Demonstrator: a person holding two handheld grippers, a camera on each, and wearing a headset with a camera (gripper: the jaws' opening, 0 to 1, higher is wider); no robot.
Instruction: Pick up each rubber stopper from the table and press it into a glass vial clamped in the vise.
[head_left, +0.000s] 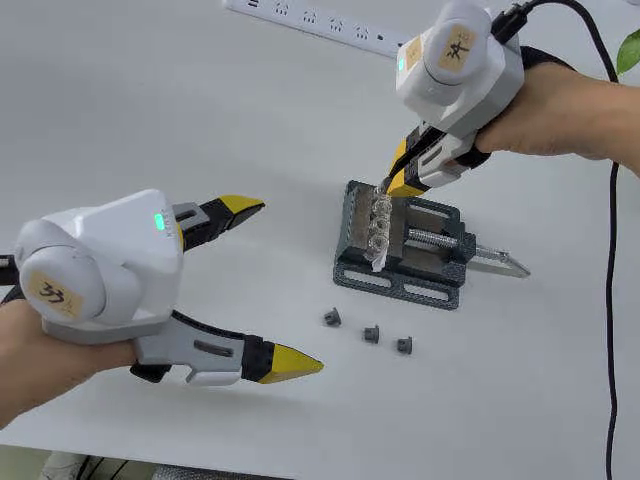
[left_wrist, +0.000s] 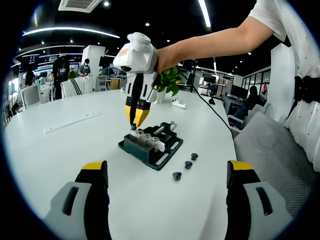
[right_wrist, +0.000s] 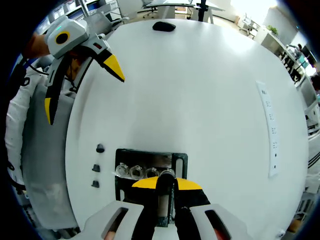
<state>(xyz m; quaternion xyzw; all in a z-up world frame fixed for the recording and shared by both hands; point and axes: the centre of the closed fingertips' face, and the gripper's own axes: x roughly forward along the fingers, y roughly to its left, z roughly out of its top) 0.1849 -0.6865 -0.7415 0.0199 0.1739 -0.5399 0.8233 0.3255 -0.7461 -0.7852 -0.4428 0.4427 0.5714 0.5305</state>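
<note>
Left fingers (left_wrist: 95, 169) wide; right fingers (right_wrist: 145, 183) pinch stopper (right_wrist: 165, 176)

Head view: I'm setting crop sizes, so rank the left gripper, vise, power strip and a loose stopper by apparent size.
1. Left gripper, inflated by nearness to the camera.
2. Vise.
3. Power strip, cut off by the frame, so unsure against the vise.
4. Stopper; all three alike.

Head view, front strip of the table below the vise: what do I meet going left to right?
Left gripper, jaws open → first stopper → second stopper → third stopper → black cable.
</note>
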